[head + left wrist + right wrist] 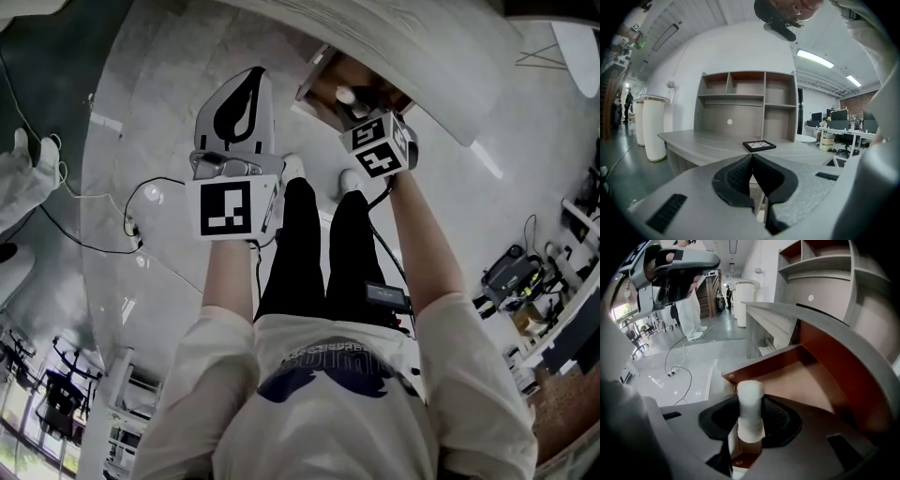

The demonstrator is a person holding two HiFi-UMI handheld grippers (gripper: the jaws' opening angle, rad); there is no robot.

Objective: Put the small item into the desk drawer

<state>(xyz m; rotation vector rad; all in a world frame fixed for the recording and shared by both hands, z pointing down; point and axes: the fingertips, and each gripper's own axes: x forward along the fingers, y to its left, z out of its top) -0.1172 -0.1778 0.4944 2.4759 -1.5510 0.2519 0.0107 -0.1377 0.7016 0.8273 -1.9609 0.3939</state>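
Observation:
The small item (750, 397) is a white foam-like cylinder. My right gripper (750, 414) is shut on it and holds it upright over the front edge of the open desk drawer (806, 380), whose inside is reddish brown. In the head view the right gripper (354, 105) reaches to the drawer (330, 82), with the white item (346, 96) at its tip. My left gripper (246, 92) is held apart to the left, above the floor. Its jaws (752, 159) touch with nothing between them, facing the desk top (708, 143).
A black framed tile (759, 145) lies on the desk below the shelf hutch (747, 103). A white column (654, 126) stands beside the desk. A cable (112, 239) runs over the glossy floor. Someone in white (689, 310) stands farther off.

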